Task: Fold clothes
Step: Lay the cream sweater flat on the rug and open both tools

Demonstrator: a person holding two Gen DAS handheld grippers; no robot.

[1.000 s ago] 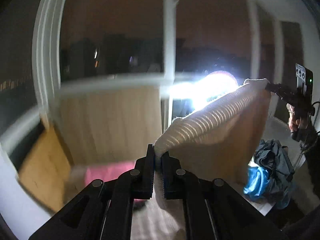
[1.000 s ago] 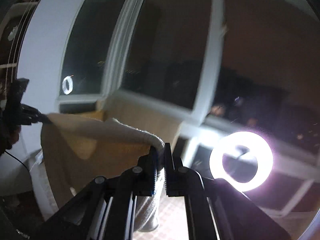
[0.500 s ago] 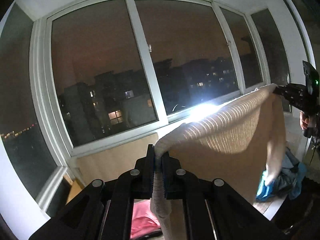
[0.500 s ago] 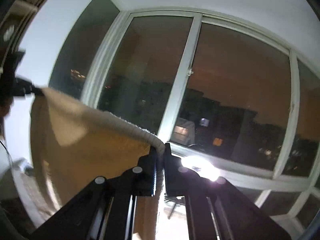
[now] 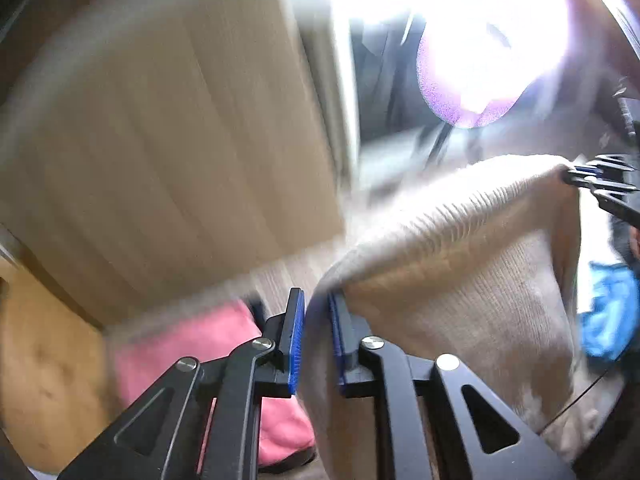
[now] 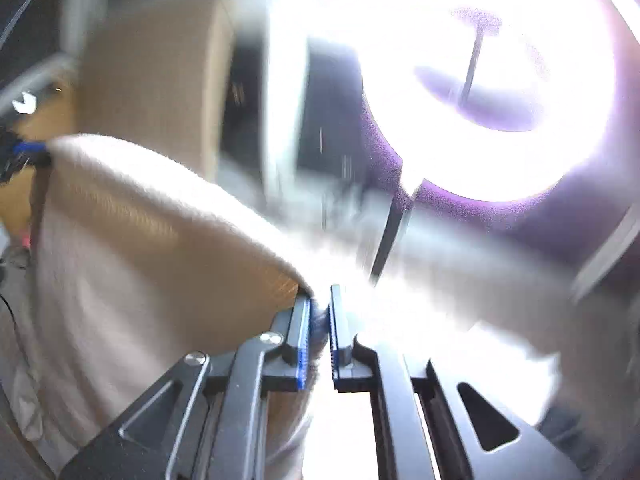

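Here, at the far left of the left wrist view, a tan floor patch sits under a blurred wood panel point(image 5: 160, 120), and a pink cloth point(image 5: 192, 344) lies at lower left, just left of the fingers. The left gripper point(image 5: 316, 340) stands at bottom centre, its blue pads nearly together on a corner of the beige sweater point(image 5: 460, 280) — the knit passes between them and hangs below; its jaws have just been opening a touch, with the cloth between them. The ribbed hem runs up to the right edge, where the other gripper's tips pinch its far corner. A blue garment point(image 5: 608, 312) lies at right, under a glaring ring light point(image 5: 480, 40) at upper right.

In the right wrist view the sweater fills the left half, hanging from its stretched edge. The right gripper point(image 6: 319, 336) at bottom centre is closed to a narrow slit on the sweater's corner. The ring light washes out the right side.
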